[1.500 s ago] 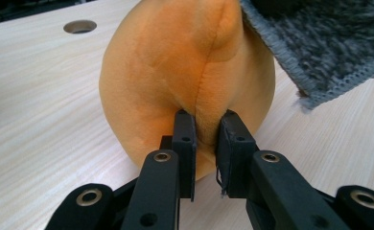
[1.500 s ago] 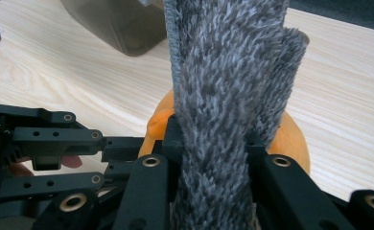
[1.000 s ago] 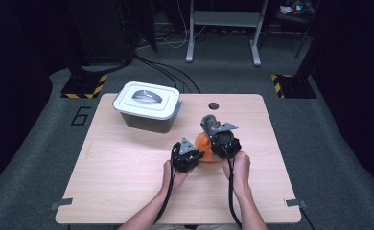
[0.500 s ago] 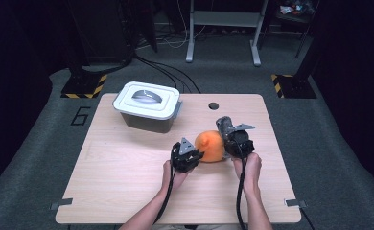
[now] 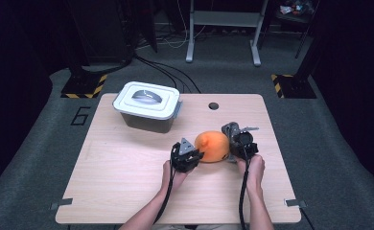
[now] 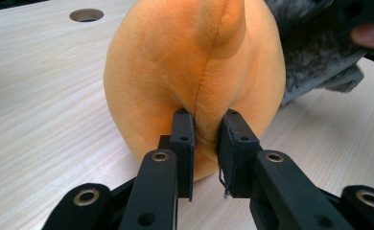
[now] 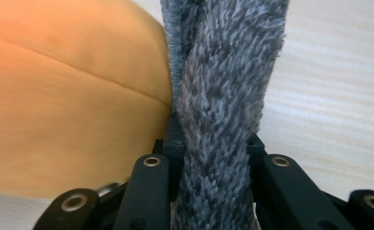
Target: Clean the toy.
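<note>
An orange plush toy [image 5: 213, 146] lies on the wooden table [image 5: 127, 167] between my two grippers. My left gripper [image 5: 196, 155] is at its left end, shut on a fold of orange fabric along the seam [image 6: 206, 139]; the orange plush body [image 6: 175, 62] rises just beyond the jaws. My right gripper [image 5: 231, 140] is at the toy's right side, shut on a strip of grey fur [image 7: 223, 72] that is part of the toy. That grey fur [image 5: 228, 129] sticks out beside the orange body [image 7: 70, 105]. The right gripper [image 7: 214, 139] has the fur squeezed between its jaws.
A white lidded container [image 5: 149, 105] with a grey handle stands at the table's back left. A round cable hole [image 5: 213, 106] sits near the back edge. Bare tabletop stretches to the left and front of the hands.
My right gripper has moved to the right and down with the grey fur, uncovering more of the orange plush. The left gripper has stayed put.
</note>
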Motion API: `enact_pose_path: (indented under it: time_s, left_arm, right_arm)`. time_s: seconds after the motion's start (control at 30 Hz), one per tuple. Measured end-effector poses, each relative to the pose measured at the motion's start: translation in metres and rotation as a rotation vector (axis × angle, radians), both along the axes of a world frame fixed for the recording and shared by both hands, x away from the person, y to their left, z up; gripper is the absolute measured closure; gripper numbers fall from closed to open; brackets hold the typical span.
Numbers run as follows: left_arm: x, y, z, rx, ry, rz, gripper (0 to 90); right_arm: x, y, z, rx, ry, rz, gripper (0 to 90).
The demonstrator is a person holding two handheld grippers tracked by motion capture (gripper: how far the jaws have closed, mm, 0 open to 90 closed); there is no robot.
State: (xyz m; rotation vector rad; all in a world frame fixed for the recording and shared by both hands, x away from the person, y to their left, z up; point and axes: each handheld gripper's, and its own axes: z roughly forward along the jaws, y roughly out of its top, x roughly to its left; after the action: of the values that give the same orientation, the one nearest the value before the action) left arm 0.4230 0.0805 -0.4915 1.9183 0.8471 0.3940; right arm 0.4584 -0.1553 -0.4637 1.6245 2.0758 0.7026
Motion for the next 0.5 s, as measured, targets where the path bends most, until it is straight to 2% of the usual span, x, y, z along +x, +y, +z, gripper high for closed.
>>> enact_pose_path:
  time_s: [0.1, 0.13, 0.17, 0.23, 0.4, 0.5]
  left_arm:
    - [0.0, 0.002, -0.001, 0.002, 0.009, 0.004, 76.9]
    - [0.001, 0.003, -0.001, -0.001, 0.009, 0.004, 76.9]
    - [0.001, 0.003, -0.001, -0.004, 0.006, 0.01, 76.8]
    - [0.001, 0.003, -0.001, 0.001, 0.007, 0.009, 76.8]
    - [0.0, 0.003, 0.0, 0.005, 0.003, 0.005, 76.8]
    - [-0.001, 0.002, 0.0, 0.001, 0.004, 0.007, 76.9]
  right_arm:
    - [0.006, -0.003, -0.014, -0.002, 0.061, 0.004, 72.2]
    - [0.008, -0.003, -0.022, 0.013, 0.097, 0.007, 72.3]
    - [0.008, -0.004, -0.028, 0.036, 0.1, 0.01, 72.4]
    - [0.008, -0.005, -0.026, 0.039, 0.096, 0.006, 72.4]
    - [-0.001, -0.011, -0.006, 0.045, 0.034, -0.006, 72.5]
    - [-0.01, -0.01, 0.017, 0.059, -0.028, 0.01, 72.5]
